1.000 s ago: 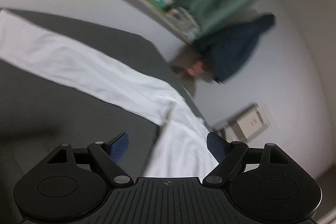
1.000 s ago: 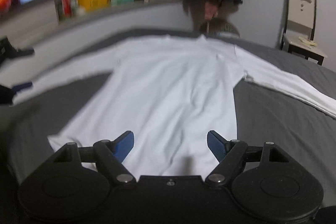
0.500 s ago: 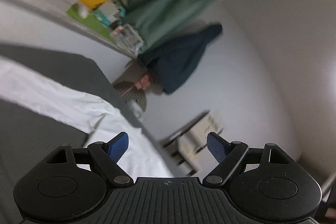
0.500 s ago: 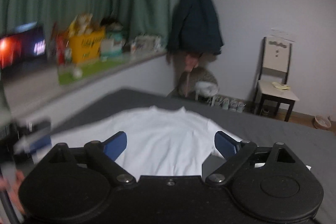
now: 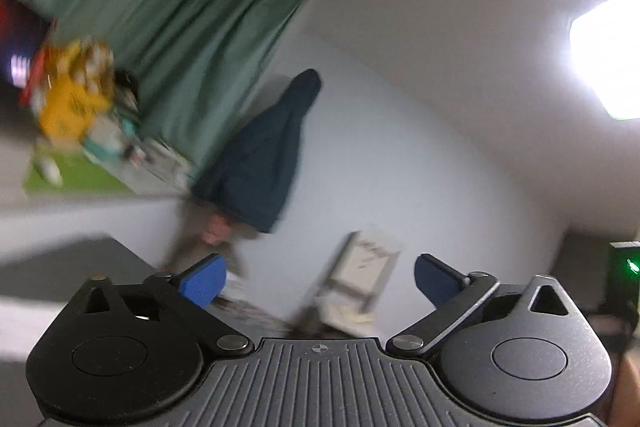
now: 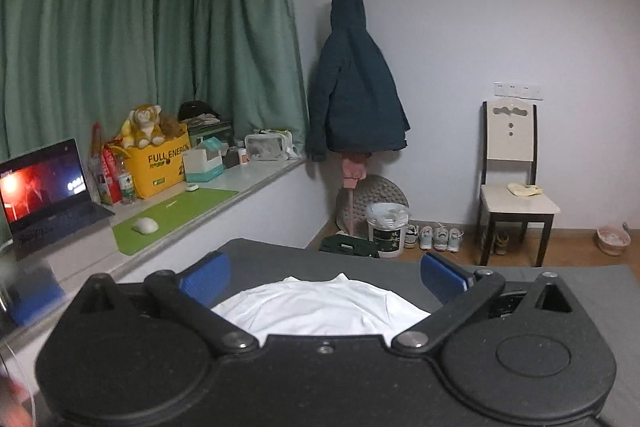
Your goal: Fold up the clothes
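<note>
The right hand-held gripper [image 6: 324, 277] hovers with jaws spread above a white shirt [image 6: 320, 307] on the grey bed [image 6: 580, 291].

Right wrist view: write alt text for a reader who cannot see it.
The open right gripper hangs over a white shirt lying on a grey bed, its blue fingers holding nothing. Beyond are green curtains, a dark hooded jacket and a chair.

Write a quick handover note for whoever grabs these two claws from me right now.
Left claw: open, holding nothing, tilted up at the wall and dark blue hooded jacket; no clothing in its view.
Right claw: open, holding nothing, raised over the white long-sleeved cotton shirt.
The shirt lies flat on the dark grey bed cover, collar toward the wall; its sleeves are hidden.
Done: no fold visible.
Left: bring both claws down, grip the shirt, fold it.
</note>
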The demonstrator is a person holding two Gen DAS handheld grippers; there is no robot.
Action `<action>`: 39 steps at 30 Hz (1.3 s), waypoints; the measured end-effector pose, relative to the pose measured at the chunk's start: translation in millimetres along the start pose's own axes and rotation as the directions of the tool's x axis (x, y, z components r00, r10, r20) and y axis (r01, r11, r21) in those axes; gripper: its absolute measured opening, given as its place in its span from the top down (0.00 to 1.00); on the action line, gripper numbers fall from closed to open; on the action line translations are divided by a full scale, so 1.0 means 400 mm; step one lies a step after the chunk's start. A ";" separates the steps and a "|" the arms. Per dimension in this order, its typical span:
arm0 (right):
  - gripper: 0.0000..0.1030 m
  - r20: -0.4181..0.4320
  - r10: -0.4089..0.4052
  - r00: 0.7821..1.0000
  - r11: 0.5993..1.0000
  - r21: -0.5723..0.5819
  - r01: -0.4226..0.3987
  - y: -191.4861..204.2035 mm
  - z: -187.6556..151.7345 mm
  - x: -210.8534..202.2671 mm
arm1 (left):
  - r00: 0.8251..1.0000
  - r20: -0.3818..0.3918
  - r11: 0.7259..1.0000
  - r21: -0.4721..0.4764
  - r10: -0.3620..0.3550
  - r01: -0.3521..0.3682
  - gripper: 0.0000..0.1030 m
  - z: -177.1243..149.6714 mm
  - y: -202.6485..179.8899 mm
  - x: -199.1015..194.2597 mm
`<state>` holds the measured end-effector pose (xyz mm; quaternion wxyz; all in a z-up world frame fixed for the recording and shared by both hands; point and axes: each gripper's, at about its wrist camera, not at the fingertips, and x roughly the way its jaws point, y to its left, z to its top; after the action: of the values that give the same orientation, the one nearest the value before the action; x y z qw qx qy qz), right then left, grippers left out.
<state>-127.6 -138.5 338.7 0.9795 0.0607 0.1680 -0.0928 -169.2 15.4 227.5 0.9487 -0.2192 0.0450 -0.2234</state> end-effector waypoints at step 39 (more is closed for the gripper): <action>0.00 -0.238 0.467 0.852 0.881 0.199 -0.428 0.130 -0.013 0.128 | 0.708 -0.457 0.804 0.530 0.538 -0.269 0.01 -0.019 0.292 0.382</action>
<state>-71.5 -95.3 321.0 0.9338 0.1787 0.2785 0.1363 13.6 38.3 171.6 0.9360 0.0890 0.3342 -0.0651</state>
